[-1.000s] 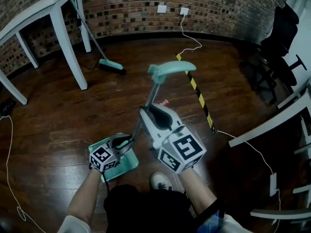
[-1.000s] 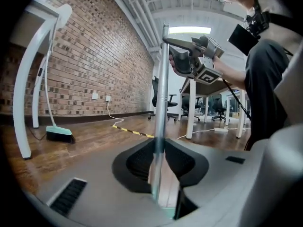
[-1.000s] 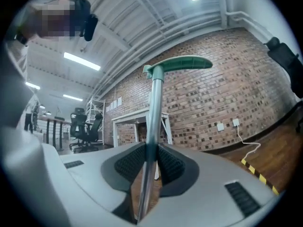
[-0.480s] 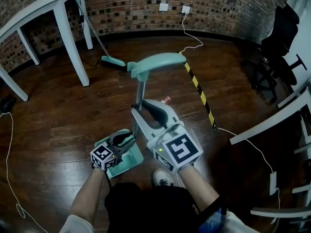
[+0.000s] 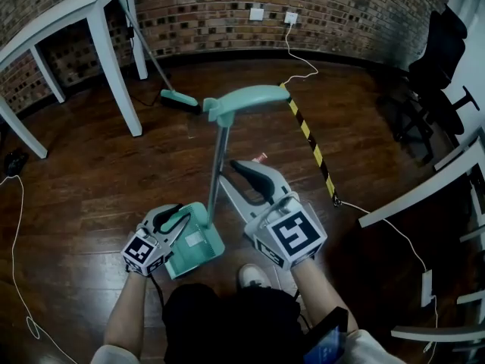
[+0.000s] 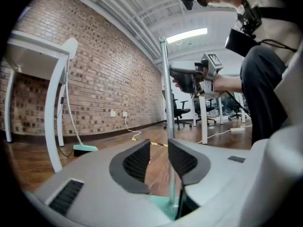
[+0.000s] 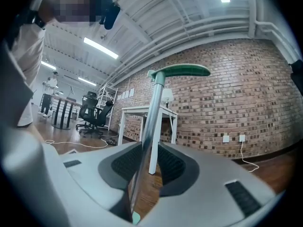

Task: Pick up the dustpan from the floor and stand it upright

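Dustpan (image 5: 198, 241) stands upright on the wood floor (image 5: 83, 180), near the person's shoe (image 5: 252, 280). Its pole (image 5: 219, 165) rises to a teal handle (image 5: 246, 101) at the top. Left gripper (image 5: 178, 220) sits at the pan's left edge. Its jaws have just been opening and stand wide, with the pole in line with the gap, unclamped. Right gripper (image 5: 236, 184) straddles the pole at mid-height. Its jaws have just been opening to a narrow gap, with the pole loose between the pads.
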Available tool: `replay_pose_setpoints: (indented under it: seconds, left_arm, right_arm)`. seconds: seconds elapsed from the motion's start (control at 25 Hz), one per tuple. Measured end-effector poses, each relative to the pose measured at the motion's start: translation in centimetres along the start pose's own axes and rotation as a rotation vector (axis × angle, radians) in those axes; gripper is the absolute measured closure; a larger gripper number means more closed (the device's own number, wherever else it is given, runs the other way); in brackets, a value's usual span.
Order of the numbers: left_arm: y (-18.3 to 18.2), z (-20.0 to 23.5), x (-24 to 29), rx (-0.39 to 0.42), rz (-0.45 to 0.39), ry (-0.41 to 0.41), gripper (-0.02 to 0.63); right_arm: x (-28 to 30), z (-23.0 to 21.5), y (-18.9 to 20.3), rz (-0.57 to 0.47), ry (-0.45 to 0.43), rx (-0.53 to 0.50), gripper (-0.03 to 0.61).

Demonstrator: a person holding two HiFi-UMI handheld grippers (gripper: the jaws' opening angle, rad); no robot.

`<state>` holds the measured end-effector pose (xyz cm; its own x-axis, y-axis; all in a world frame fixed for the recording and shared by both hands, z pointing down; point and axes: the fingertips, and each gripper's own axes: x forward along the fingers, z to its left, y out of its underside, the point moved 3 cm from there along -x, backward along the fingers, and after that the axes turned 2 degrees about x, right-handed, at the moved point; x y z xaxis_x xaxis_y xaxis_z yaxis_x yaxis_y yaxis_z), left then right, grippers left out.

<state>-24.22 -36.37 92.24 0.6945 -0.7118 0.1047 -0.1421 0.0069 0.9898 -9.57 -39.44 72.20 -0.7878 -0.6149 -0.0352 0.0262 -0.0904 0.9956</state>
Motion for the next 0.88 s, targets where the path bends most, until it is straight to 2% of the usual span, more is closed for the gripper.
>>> replay_pose_setpoints:
  seconds: [0.12, 0.16, 0.24, 0.36, 0.48, 0.72, 0.8, 0.88]
  left_arm:
    - [-2.6, 1.1, -1.2, 0.032, -0.039, -0.055, 0.587]
    - [-3.4, 1.4, -1.6, 0.045, -0.047, -0.071, 0.604]
    - [-4.9, 1.9, -2.1, 0.067, -0.063, -0.1, 0.604]
    - [-7.2, 2.4, -2.7, 0.074, -0.102, -0.146, 0.604]
    - [-9.4, 2.7, -3.1, 0.082, -0.141, -0.186, 0.604]
    - [-14.6, 3.1, -3.5, 0.158, -0.159, -0.234, 0.604]
    - [-17.0, 3.2, -3.6, 0.175, -0.158, -0.231, 0.604]
    - [-20.3, 3.4, -4.0, 0.155, -0.17, -0.235, 0.606]
  right_arm:
    - [-0.9, -0.2, 0.5, 0.022, 0.007, -0.01, 0.468]
    - [-1.1, -0.3, 0.4, 0.021, 0.009, -0.01, 0.468]
    - [-1.6, -0.7, 0.2, 0.01, 0.02, -0.008, 0.476]
    - [-2.5, -2.1, -0.4, -0.015, 0.067, 0.024, 0.598]
    - [-3.2, -3.4, -0.9, -0.043, 0.102, 0.032, 0.598]
    - [-4.8, -5.7, -3.1, -0.099, 0.143, 0.025, 0.598]
    - [-5.6, -6.7, -4.5, -0.113, 0.149, 0.051, 0.598]
    - [-6.1, -7.8, -7.3, -0.112, 0.155, 0.063, 0.6]
